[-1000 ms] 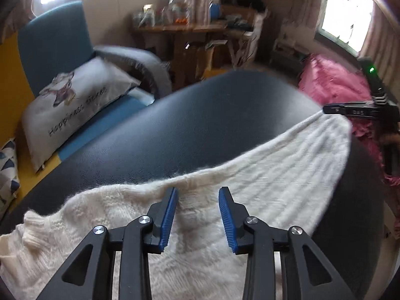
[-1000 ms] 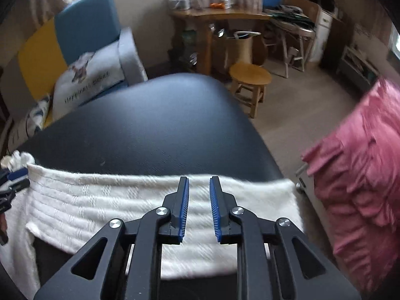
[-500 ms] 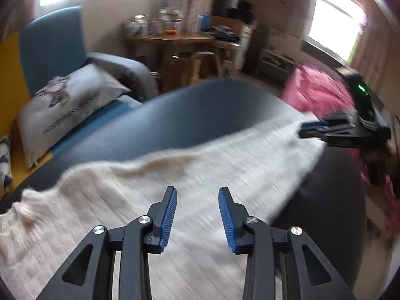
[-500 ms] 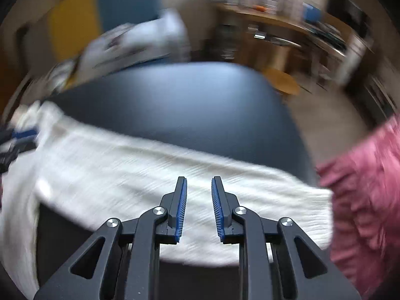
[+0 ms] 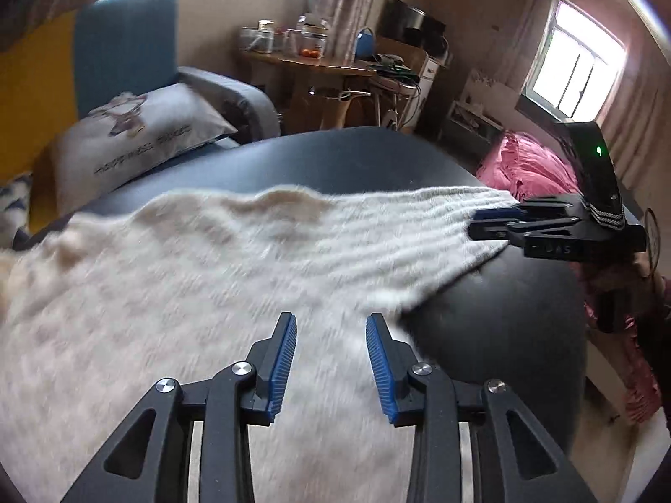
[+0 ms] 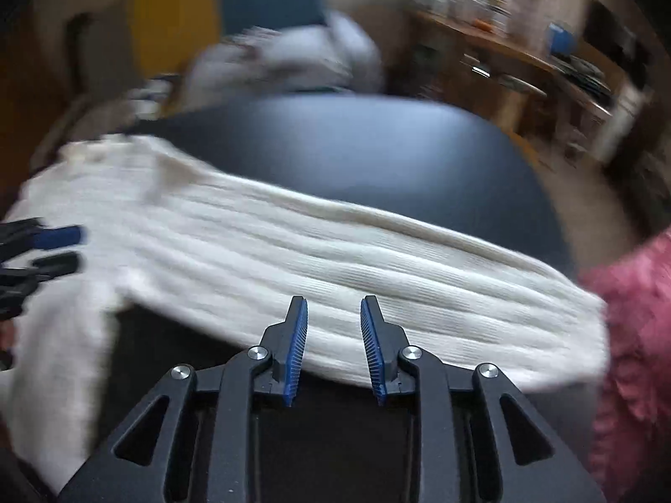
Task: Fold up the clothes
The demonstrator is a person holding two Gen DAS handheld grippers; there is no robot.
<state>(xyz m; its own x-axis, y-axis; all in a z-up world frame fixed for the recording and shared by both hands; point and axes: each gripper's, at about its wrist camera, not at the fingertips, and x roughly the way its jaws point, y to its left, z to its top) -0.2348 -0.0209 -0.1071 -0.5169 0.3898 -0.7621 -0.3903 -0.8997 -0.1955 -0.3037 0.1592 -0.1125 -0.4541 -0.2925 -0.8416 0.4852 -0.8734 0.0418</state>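
Cream knit sweater (image 5: 176, 276) spread over a dark table (image 5: 344, 159), both grippers above it with jaws apart.

In the left wrist view the left gripper (image 5: 331, 360) sits at the lower centre, its jaws parted and empty over the sweater, which fills the lower left of the frame. The right gripper (image 5: 490, 222) shows at the right edge beside a ribbed sleeve; whether it touches the knit I cannot tell. In the right wrist view its jaws (image 6: 334, 341) stand narrowly parted, holding nothing, at the sleeve's near edge. A pink cloth (image 6: 629, 335) lies at the right edge, a printed cushion (image 5: 138, 142) at the upper left.
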